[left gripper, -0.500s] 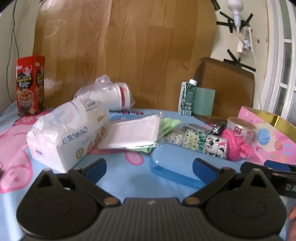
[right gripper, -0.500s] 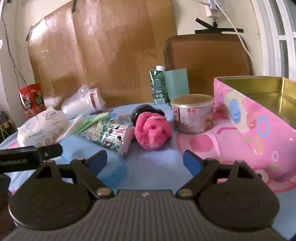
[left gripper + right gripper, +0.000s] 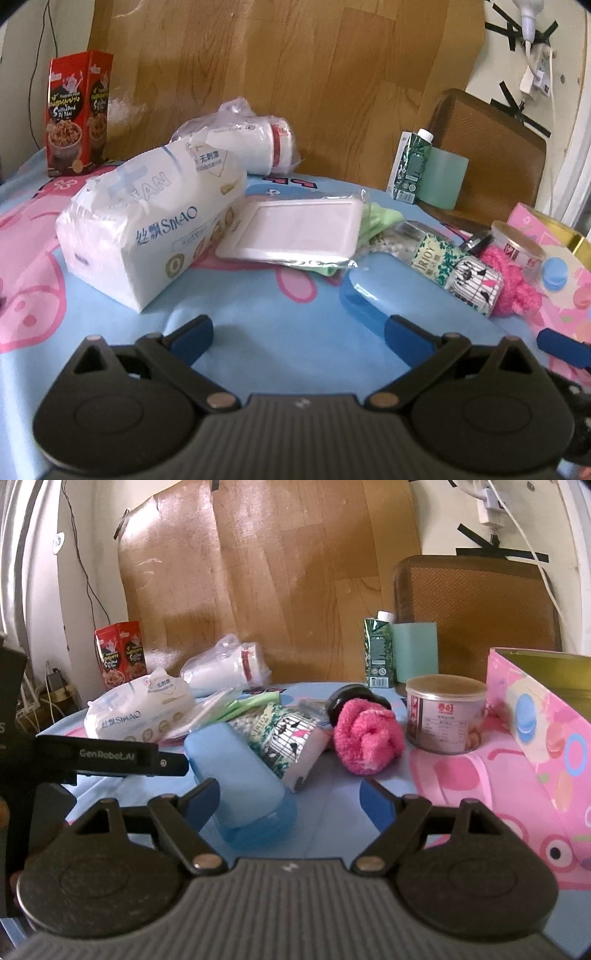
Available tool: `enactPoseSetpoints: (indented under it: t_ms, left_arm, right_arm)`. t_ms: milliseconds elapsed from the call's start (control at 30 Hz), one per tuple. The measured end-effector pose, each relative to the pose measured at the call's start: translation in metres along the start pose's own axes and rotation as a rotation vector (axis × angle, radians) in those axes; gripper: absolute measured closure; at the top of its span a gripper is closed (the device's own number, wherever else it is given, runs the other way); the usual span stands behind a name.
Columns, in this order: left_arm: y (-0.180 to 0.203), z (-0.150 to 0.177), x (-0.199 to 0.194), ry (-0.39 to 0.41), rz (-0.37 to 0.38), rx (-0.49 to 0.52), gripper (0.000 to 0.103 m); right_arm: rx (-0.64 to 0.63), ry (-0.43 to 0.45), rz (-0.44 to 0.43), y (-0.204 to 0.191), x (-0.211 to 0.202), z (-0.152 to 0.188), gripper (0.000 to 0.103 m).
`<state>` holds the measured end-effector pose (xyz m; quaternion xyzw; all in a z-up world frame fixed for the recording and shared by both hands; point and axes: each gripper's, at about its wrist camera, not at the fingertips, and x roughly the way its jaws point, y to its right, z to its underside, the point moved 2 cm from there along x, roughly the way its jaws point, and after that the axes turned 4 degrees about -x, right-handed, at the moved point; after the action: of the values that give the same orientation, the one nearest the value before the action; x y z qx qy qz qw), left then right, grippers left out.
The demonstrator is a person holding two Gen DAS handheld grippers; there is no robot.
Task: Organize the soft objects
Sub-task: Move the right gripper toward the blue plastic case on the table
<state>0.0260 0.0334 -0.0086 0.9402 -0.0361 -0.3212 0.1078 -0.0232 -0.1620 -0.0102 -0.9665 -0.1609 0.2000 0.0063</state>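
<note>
A white tissue pack (image 3: 147, 232) lies on the blue and pink tablecloth (image 3: 280, 328), left of centre in the left wrist view; it shows far left in the right wrist view (image 3: 136, 716). A fluffy pink sock ball (image 3: 365, 742) lies ahead of my right gripper (image 3: 295, 805), beside a patterned tissue packet (image 3: 291, 738). The sock ball shows at the right in the left wrist view (image 3: 517, 291). My left gripper (image 3: 299, 336) is open and empty, low over the cloth in front of the tissue pack. My right gripper is open and empty, its left finger beside a blue plastic case (image 3: 236, 775).
An open pink tin box (image 3: 535, 720) stands at the right. A round can (image 3: 445, 712), a green carton (image 3: 378, 651), a red snack box (image 3: 75, 114), a bagged stack of paper cups (image 3: 251, 144) and a flat white packet (image 3: 295, 229) crowd the table. A brown board leans behind.
My left gripper has moved closer to the tissue pack and a little higher. My right gripper has moved forward and left, toward the blue case and pink sock ball. Both stay open.
</note>
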Motion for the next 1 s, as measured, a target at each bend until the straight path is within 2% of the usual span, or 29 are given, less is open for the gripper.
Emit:
enactPoseSetpoints:
  t_ms: [167,433,833,1000]
  left_arm:
    - [0.002,-0.001,0.001,-0.004,-0.015,0.008,0.0]
    - [0.003,0.0,0.0,0.004,-0.032,0.018,0.0]
    - [0.001,0.001,-0.005,0.029,-0.025,0.019,0.0]
    - [0.002,0.002,-0.01,0.055,0.012,0.03,0.0]
  right_arm:
    - [0.036,-0.023,-0.015,0.003,0.0,0.0,0.018]
    - [0.061,-0.003,-0.016,0.002,-0.004,0.0,0.018]
    - [-0.002,0.038,-0.011,-0.006,-0.012,0.001,0.018]
    - [-0.027,0.03,-0.019,-0.008,-0.01,0.002,0.018]
